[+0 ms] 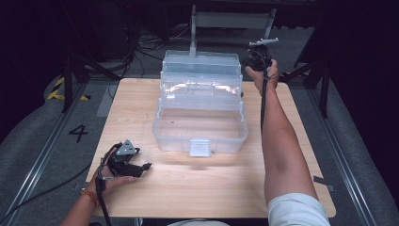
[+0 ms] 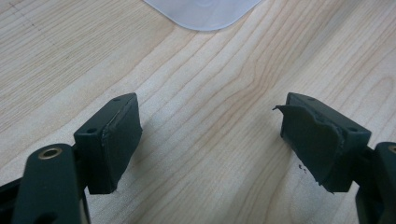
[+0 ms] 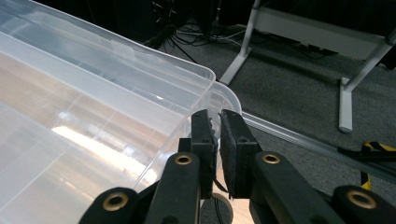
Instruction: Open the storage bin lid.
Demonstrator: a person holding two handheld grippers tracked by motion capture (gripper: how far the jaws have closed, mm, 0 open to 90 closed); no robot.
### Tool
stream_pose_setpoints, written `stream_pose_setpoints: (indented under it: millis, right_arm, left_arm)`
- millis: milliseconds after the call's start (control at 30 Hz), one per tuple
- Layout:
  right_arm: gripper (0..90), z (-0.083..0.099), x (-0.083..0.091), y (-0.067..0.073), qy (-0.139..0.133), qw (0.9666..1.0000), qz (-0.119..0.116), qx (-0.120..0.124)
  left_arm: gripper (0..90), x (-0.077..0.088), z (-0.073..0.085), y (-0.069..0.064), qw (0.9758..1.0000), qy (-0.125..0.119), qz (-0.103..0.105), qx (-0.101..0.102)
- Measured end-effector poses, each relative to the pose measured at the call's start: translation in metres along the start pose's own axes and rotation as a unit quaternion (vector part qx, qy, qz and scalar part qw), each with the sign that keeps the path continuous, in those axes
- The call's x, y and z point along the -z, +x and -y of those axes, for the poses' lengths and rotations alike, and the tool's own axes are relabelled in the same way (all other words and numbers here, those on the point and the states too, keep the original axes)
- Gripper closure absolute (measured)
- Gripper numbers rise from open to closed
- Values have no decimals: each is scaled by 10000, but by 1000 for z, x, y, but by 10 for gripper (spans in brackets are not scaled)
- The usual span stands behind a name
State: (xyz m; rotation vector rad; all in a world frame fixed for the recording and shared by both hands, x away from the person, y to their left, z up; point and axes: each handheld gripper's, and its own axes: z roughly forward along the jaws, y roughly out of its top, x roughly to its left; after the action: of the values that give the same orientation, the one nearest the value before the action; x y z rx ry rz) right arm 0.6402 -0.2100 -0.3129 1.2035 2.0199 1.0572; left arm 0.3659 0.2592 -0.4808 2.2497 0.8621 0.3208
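The right tongs (image 3: 217,122) pinch the far corner rim of the light, stiff, slippery clear tiered box (image 1: 200,106); the left tongs (image 2: 210,140) rest open and empty on the worktop (image 1: 141,94).

Clear plastic tiered box (image 1: 200,108), trays fanned open stepwise toward 12 o'clock, sits upright mid-table; white front latch faces 6 o'clock; bottom tub holds nothing.

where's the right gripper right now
In the high view the right gripper is at the far right corner of the clear plastic box. The right gripper view shows its jaws nearly closed at the box's rim.
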Motion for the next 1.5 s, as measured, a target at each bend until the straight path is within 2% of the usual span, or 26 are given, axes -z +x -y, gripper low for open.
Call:
stream_pose_setpoints:
  millis: [367,667,900,933,1233,1500]
  right_arm:
    - [830,10,31,6,-136,9999,-20,83]
    - [828,31,60,13,-173,9993,-50,332]
    - [824,43,72,18,-188,9988,-124,433]
    - [820,48,76,21,-164,9984,-168,524]
    - [816,65,92,32,-84,9963,-253,821]
    - [807,85,109,36,-73,9951,-426,891]
  left_arm:
    - [207,-1,0,0,10000,-20,-21,-14]
    - [206,-1,0,0,10000,-20,-24,-10]
    - [206,-1,0,0,10000,-20,-27,-8]
    - [206,-1,0,0,10000,-21,-28,-9]
    - [205,-1,0,0,10000,-27,6,29]
    - [202,-1,0,-1,10000,-30,-17,28]
